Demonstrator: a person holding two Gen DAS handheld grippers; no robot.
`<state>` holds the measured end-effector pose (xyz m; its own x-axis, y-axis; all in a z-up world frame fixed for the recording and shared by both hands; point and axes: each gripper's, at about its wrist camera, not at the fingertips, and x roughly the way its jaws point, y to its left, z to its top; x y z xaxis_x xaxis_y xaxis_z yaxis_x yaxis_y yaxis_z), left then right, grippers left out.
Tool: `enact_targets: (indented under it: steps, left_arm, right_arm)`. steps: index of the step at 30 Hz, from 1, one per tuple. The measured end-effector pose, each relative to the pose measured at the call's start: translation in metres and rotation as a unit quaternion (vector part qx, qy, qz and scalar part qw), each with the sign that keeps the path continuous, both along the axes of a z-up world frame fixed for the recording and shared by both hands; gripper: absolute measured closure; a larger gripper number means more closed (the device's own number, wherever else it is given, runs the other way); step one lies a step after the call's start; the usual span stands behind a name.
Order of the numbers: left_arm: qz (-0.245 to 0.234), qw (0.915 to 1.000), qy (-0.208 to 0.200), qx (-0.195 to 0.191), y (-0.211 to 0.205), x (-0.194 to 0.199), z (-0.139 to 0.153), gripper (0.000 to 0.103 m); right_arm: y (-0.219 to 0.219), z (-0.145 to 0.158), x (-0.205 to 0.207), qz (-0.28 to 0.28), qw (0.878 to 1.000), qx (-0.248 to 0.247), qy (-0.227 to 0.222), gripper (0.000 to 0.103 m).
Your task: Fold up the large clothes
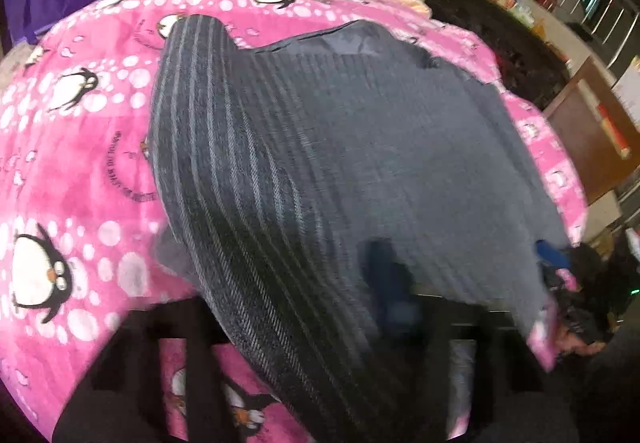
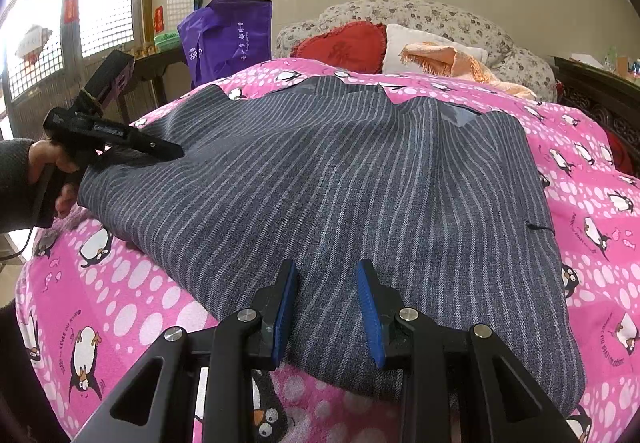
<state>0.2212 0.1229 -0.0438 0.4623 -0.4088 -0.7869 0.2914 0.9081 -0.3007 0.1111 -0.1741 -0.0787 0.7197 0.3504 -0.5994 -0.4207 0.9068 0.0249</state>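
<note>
Right gripper [image 2: 327, 303] at 6 o'clock, jaws parted with a fold of the striped garment [image 2: 320, 179] between its blue pads [image 2: 370, 307]; contact not determinable. Garment lies spread on the pink quilt [image 2: 120, 303]. Left gripper [image 2: 176, 153] at 9 o'clock meets the garment's edge; grip not discernible

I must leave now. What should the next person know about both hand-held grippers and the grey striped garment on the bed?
Left hand-held gripper: at the far-left edge of the grey striped garment; its view is blurred, so the grip is unclear.
Right hand-held gripper: jaws apart over the near hem, fabric between them, not pinched.
Garment: lies spread on the pink penguin quilt, folded in at the far side.
Left to do: take the hem, finish folding.
</note>
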Motion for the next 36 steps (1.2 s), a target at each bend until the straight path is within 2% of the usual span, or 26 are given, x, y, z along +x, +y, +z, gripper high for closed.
enact_targets:
  steps: [1,2,3,6,8,10,13,16,20,24,26,28,31,33,36]
  left_arm:
    - [-0.001,1.0000,-0.001,-0.004,-0.001,0.000,0.004,0.082]
    - [-0.004,1.0000,0.000,-0.007,-0.003,0.000,0.007,0.086]
    - [-0.005,0.9999,0.005,-0.013,-0.004,0.001,0.010,0.087]
    - [-0.011,0.9980,0.008,-0.061,-0.006,0.001,0.030,0.089]
    - [-0.020,0.9952,0.002,-0.095,-0.012,0.002,0.048,0.090]
    - [-0.030,0.9921,-0.003,-0.122,-0.026,0.005,0.066,0.090]
    - [-0.039,0.9891,-0.010,-0.142,-0.054,0.014,0.084,0.090]
    - [-0.025,0.9863,-0.005,-0.163,-0.080,0.030,0.092,0.090]
    - [0.000,0.9824,0.007,-0.186,-0.113,0.047,0.098,0.090]
    - [-0.009,0.9820,-0.002,-0.189,-0.160,0.053,0.111,0.090]
    - [-0.020,0.9823,-0.013,-0.186,-0.189,0.055,0.118,0.091]
    - [-0.040,0.9792,-0.017,-0.198,-0.220,0.060,0.122,0.100]
    - [-0.064,0.9871,-0.035,-0.142,-0.270,0.065,0.118,0.100]
    - [-0.062,0.9877,-0.020,-0.142,-0.283,0.062,0.110,0.100]
    - [-0.068,0.9881,-0.034,-0.134,-0.279,0.049,0.114,0.100]
  right_arm:
    - [0.000,0.000,0.000,0.000,1.000,0.000,0.000,0.074]
    - [0.000,0.000,0.000,0.000,1.000,-0.001,0.000,0.074]
    - [0.000,0.000,0.000,0.000,1.000,0.000,0.000,0.074]
    - [0.000,0.003,0.002,0.000,1.000,-0.001,0.014,0.074]
    - [-0.003,0.016,0.004,-0.007,1.000,-0.006,0.026,0.074]
    - [-0.018,0.033,0.001,-0.045,0.999,-0.009,-0.008,0.074]
    - [-0.048,0.046,0.003,-0.101,0.994,-0.014,-0.030,0.074]
    - [-0.075,0.038,0.008,-0.156,0.986,-0.053,-0.027,0.074]
    - [-0.118,0.014,0.009,-0.234,0.968,-0.087,-0.007,0.074]
    - [-0.149,-0.020,0.015,-0.259,0.962,-0.066,0.056,0.073]
    - [-0.157,-0.023,0.012,-0.256,0.964,-0.043,0.050,0.073]
    - [-0.155,-0.023,0.011,-0.255,0.965,-0.049,0.048,0.072]
    - [-0.152,-0.024,0.009,-0.252,0.965,-0.057,0.043,0.072]
    - [-0.154,-0.026,0.011,-0.246,0.967,-0.051,0.045,0.072]
    - [-0.160,-0.027,0.012,-0.240,0.969,-0.034,0.047,0.071]
